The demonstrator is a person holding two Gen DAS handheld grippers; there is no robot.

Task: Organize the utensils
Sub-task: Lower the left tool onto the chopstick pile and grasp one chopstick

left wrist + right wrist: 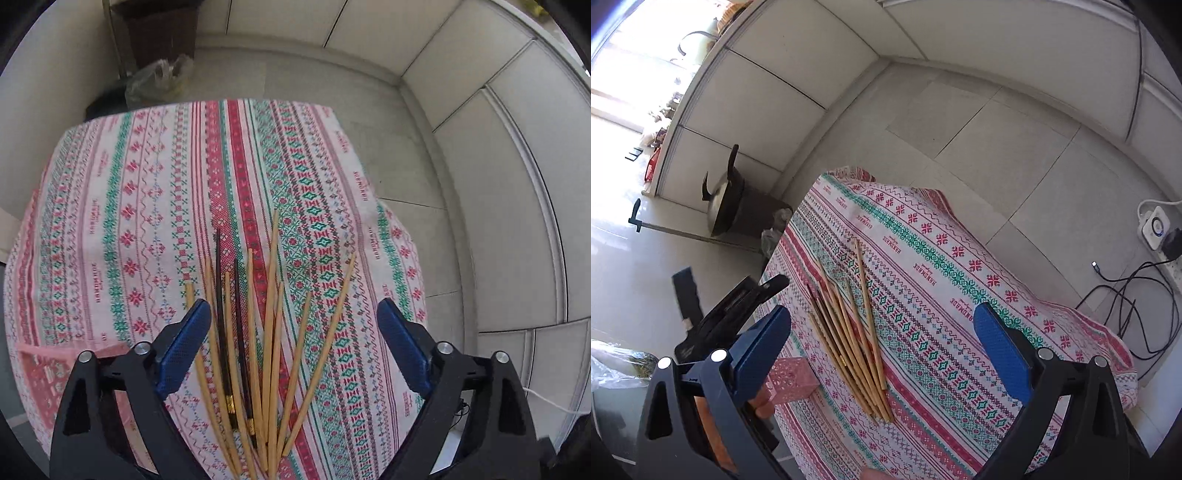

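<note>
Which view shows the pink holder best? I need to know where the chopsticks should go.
The right wrist view: the pink perforated holder sits on the tablecloth left of the chopsticks, only partly hidden by the right claw. The left wrist view catches just a blurred pink corner behind the left claw.

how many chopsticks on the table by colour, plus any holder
light bamboo chopsticks: about 9, some overlap so the count is rough
dark chopsticks with gold bands: 2
pink perforated holder: 1
total: about 12 things on the patterned tablecloth
</note>
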